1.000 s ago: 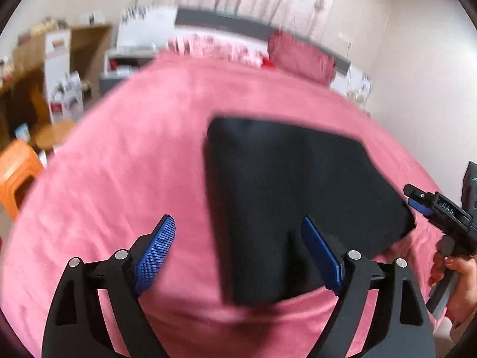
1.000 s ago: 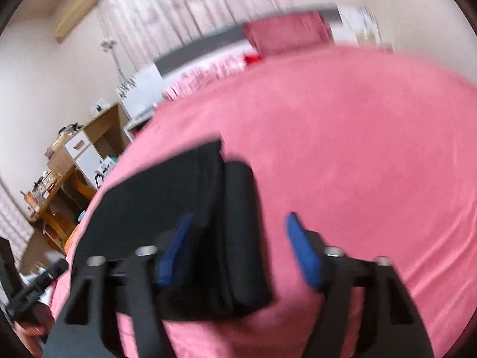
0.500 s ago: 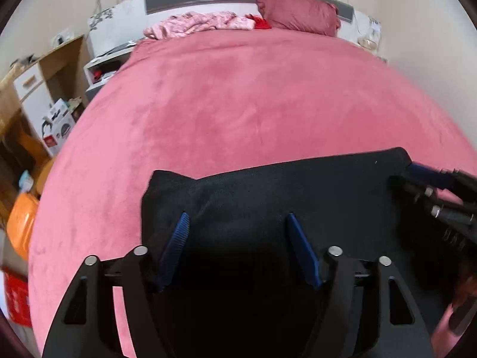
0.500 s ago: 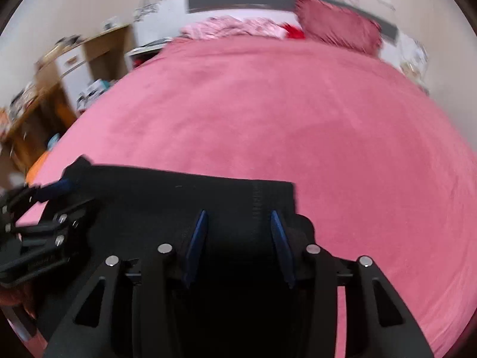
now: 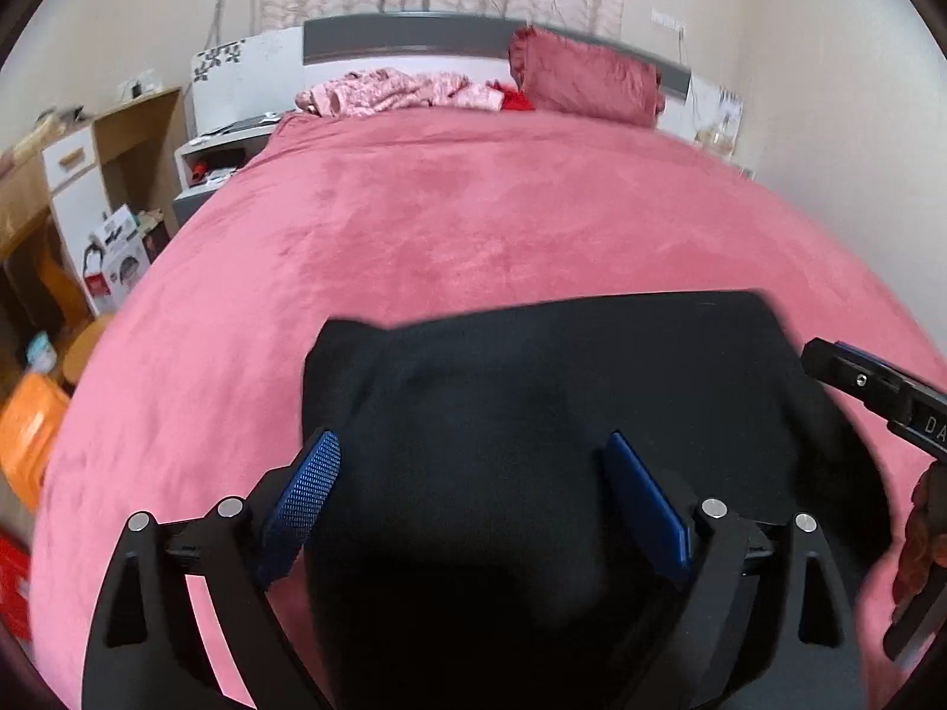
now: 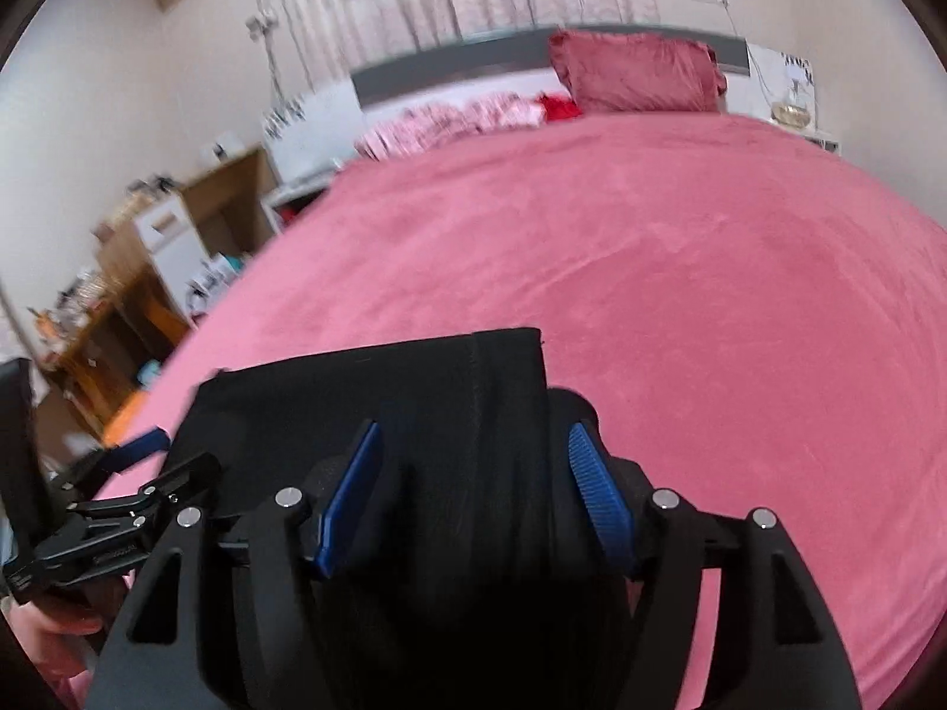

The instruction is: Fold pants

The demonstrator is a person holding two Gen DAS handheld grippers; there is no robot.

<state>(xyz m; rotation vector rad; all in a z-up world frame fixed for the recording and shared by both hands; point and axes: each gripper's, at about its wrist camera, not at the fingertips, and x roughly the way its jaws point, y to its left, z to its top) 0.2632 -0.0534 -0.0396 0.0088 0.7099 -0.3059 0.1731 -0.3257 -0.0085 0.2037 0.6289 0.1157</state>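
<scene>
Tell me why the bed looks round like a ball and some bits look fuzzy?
Both wrist views use fisheye lenses, so the flat pink bed bulges and dark corners frame each picture. In the right wrist view the desk and headboard smear with motion blur. In the left wrist view the black pants show little detail.

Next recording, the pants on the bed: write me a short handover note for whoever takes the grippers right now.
Left gripper: open, over the pants' left end, gripping nothing.
Right gripper: open, over the right end, gripping nothing.
Black pants: lying in a folded rectangle on the pink bed cover, near edge.
Done: they look folded and set down.
Left: maybe one more fold or neatening the uneven right edge; hard to judge.
</scene>
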